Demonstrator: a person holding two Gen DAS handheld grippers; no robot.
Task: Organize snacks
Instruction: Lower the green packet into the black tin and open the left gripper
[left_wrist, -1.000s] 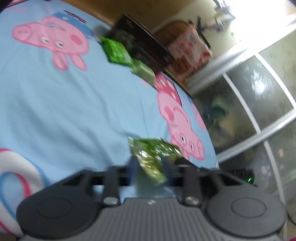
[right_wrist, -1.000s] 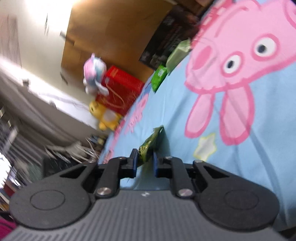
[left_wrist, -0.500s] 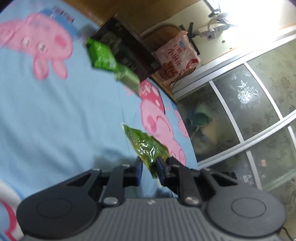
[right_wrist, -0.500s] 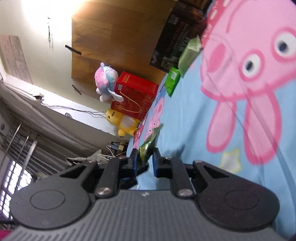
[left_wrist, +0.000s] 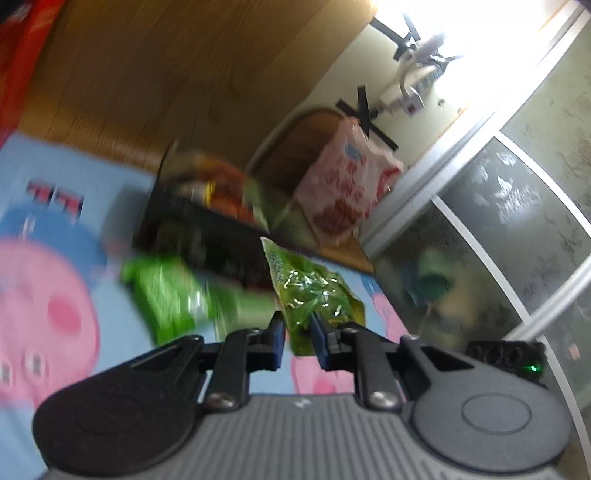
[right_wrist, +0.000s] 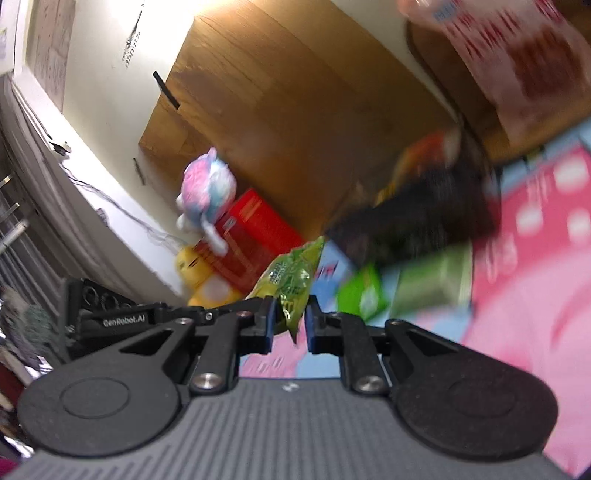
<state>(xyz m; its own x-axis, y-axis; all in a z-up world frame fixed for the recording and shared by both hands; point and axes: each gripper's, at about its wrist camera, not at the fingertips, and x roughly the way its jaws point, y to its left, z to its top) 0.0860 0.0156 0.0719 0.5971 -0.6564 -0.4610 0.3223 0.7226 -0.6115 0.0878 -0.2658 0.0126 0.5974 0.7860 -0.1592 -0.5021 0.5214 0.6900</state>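
Bedroom-looking spot with a light blue bedsheet printed with pink cartoon pigs (left_wrist: 55, 302), a wooden headboard panel (left_wrist: 155, 81) behind it and frosted glass sliding doors (left_wrist: 517, 221) off to one side. Both views are pretty smeared.

Left gripper (left_wrist: 297, 332) is pinching a crinkly clear-green snack packet (left_wrist: 310, 291) by its lower end, up in the air above the sheet; the packet sticks up and away from the pads. Right gripper (right_wrist: 290, 321) is clamped on another small green-and-yellow snack packet (right_wrist: 291, 277), also lifted clear of the sheet.

Further back there's a black open-top box (left_wrist: 207, 236) sitting on the sheet near the headboard with some orange-ish packs in it, too blurry to read. Two more green packets (right_wrist: 402, 288) lie just in front of that box. A red carton (right_wrist: 255, 236) with plush toys around it sits near the wall.
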